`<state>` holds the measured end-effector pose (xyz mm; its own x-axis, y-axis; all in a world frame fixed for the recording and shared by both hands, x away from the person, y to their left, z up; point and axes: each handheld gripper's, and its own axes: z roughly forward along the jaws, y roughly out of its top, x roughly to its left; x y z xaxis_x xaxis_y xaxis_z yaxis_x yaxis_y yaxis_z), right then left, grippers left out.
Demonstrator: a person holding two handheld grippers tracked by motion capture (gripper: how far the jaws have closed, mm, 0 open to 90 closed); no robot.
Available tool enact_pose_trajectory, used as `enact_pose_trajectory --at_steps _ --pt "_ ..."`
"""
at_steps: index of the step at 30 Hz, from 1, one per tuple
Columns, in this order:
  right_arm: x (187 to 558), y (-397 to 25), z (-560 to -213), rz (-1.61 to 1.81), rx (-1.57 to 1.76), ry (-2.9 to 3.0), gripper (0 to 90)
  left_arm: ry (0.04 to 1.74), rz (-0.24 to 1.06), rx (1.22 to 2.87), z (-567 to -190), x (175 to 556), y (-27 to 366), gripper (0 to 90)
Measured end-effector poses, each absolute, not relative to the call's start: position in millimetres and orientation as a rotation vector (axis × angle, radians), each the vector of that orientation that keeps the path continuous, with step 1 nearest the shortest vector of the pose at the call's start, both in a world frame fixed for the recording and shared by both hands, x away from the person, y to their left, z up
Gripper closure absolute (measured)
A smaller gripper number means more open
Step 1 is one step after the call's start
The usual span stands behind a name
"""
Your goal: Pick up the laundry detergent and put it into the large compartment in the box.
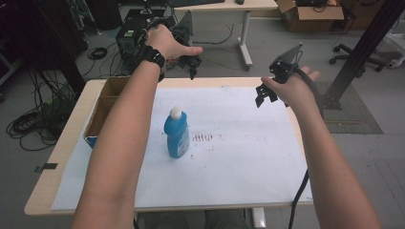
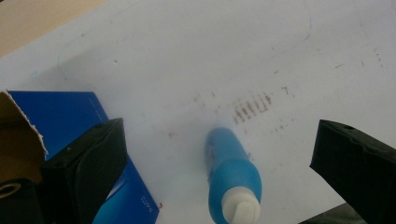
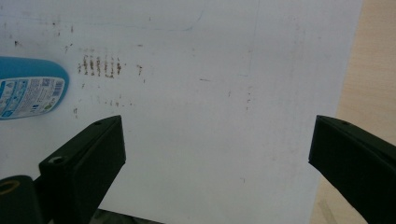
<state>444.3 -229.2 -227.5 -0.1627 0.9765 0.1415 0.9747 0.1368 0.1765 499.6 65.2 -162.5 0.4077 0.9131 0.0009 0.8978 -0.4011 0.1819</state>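
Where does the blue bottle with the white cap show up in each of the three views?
High view: the blue bottle stands upright, left of centre on the white sheet.
Left gripper view: bottom centre, cap nearest the camera, between the open tongs.
Right gripper view: its labelled side at the left edge.
Shared landmark: the row of brown streaks beside the bottle.

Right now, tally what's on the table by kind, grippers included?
Blue bottle: 1
Cardboard box: 1
White paper sheet: 1
Grippers: 2, left gripper and right gripper, both open, held above the table
Total: 5
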Motion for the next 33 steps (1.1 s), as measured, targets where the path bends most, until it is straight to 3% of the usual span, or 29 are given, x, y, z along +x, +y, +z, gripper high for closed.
enact_pose_trajectory --at_steps 33 --pt "420 -228 -226 0.399 1.992 2.364 3.7 1.622 0.183 2.552 -166 454 67 4.1"
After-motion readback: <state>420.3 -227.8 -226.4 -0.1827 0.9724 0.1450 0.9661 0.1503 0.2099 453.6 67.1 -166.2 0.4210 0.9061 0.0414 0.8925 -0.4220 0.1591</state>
